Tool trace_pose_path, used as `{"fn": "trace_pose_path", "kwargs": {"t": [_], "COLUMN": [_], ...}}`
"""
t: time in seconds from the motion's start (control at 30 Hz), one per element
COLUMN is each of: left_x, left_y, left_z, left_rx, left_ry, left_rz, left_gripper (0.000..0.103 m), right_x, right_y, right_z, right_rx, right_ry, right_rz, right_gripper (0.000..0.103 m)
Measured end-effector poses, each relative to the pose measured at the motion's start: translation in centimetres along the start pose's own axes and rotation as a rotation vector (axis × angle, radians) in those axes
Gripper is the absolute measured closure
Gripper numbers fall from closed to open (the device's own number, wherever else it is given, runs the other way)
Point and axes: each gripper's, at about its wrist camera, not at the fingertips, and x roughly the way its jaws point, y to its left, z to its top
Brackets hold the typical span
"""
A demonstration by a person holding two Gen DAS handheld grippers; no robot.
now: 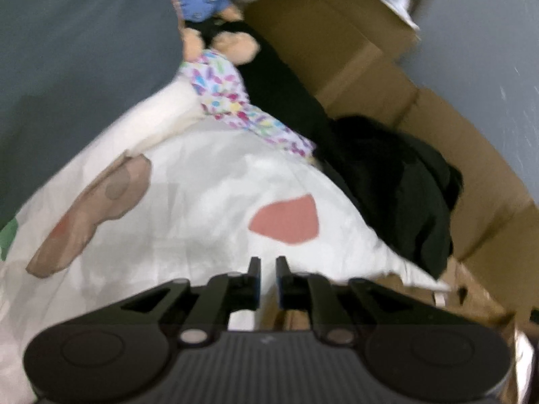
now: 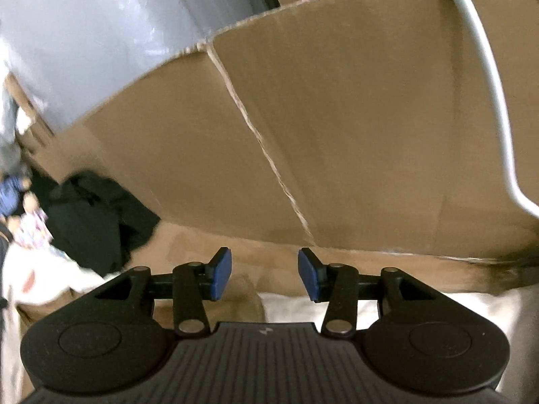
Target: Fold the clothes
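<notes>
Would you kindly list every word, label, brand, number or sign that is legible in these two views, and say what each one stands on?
No readable text in either view.
Gripper body: a small pale mark, too small to read.
White garment: pink and tan printed shapes only, no lettering.
Cardboard box: plain walls, nothing printed.
Colourful patterned garment: a blurred pattern, no words.

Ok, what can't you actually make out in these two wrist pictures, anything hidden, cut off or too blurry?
- Left wrist view: the white garment runs under the camera body and off the left edge, so its shape and fold state are unclear.
- Left wrist view: the stuffed toy is blurred and cut off at the top.
- Right wrist view: the black clothes are blurred; how many pieces, I can't tell.
- Right wrist view: the cardboard wall hides whatever lies behind it.
</notes>
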Motion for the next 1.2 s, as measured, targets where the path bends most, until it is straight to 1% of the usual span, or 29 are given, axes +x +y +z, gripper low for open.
{"fn": "trace_pose_path", "kwargs": {"t": [0.03, 0.07, 0.13, 0.2, 0.23, 0.3, 0.37, 0.43, 0.5, 0.67, 0.77, 0.83, 0.93, 1.0, 1.03, 1.07, 1.1, 1.17, 1.2], "left_x": [0.2, 0.4, 0.6, 0.6, 0.5, 0.4, 0.6, 0.9, 1.1, 1.8, 2.0, 2.3, 2.7, 3.2, 3.3, 3.3, 3.2, 3.0, 3.0], "left_y": [-0.3, -0.6, -1.2, -1.4, -1.5, -1.5, -1.4, -1.5, -1.5, -1.7, -2.0, -2.4, -2.7, -3.0, -3.1, -3.3, -3.4, -3.3, -3.2], "left_z": [-0.3, -0.5, -0.9, -1.2, -1.3, -1.5, -1.7, -2.0, -2.6, -3.3, -3.4, -3.2, -3.3, -3.4, -3.4, -3.5, -3.5, -3.4, -3.3], "left_rx": [0.022, 0.047, 0.109, 0.156, 0.182, 0.198, 0.204, 0.236, 0.271, 0.315, 0.338, 0.351, 0.361, 0.369, 0.378, 0.387, 0.386, 0.368, 0.359], "left_ry": [0.004, 0.010, 0.010, 0.000, -0.009, -0.015, -0.012, 0.004, -0.007, 0.000, -0.009, -0.015, -0.029, -0.009, -0.007, -0.017, -0.022, -0.036, -0.037], "left_rz": [-0.015, -0.011, 0.014, 0.020, 0.013, 0.005, -0.002, -0.005, -0.016, -0.021, -0.017, -0.004, 0.010, -0.004, -0.003, 0.002, 0.006, 0.009, 0.003], "left_gripper": [0.078, 0.075, 0.061, 0.051, 0.049, 0.047, 0.047, 0.047, 0.047, 0.047, 0.047, 0.047, 0.045, 0.047, 0.054, 0.060, 0.065, 0.070, 0.075], "right_x": [0.1, 0.1, 0.4, 0.8, 1.0, 1.2, 1.0, 1.1, 1.5, 2.1, 3.1, 3.6, 4.2, 4.6, 4.8, 4.9, 4.8, 4.7, 4.6], "right_y": [-0.2, -0.2, -0.2, 0.1, 0.2, 0.5, 0.7, 0.7, 0.8, 1.4, 2.5, 3.1, 3.7, 4.1, 4.3, 4.4, 4.4, 4.3, 4.2], "right_z": [-0.4, -0.6, -1.2, -1.7, -1.9, -2.2, -2.5, -2.6, -2.5, -2.5, -2.4, -2.3, -2.3, -2.5, -2.6, -2.7, -2.7, -2.7, -2.6], "right_rx": [-0.006, -0.011, -0.047, -0.078, -0.097, -0.136, -0.174, -0.190, -0.194, -0.226, -0.268, -0.289, -0.283, -0.282, -0.288, -0.291, -0.295, -0.286, -0.276], "right_ry": [0.014, 0.021, 0.044, 0.059, 0.072, 0.086, 0.087, 0.088, 0.084, 0.067, 0.071, 0.072, 0.069, 0.080, 0.083, 0.082, 0.071, 0.048, 0.039], "right_rz": [-0.004, -0.005, -0.010, -0.011, -0.007, -0.005, -0.007, -0.002, 0.003, 0.026, 0.052, 0.047, 0.040, 0.045, 0.046, 0.044, 0.031, 0.020, 0.024], "right_gripper": [0.054, 0.054, 0.054, 0.054, 0.054, 0.053, 0.050, 0.050, 0.049, 0.049, 0.049, 0.049, 0.049, 0.051, 0.054, 0.066, 0.081, 0.086, 0.089]}}
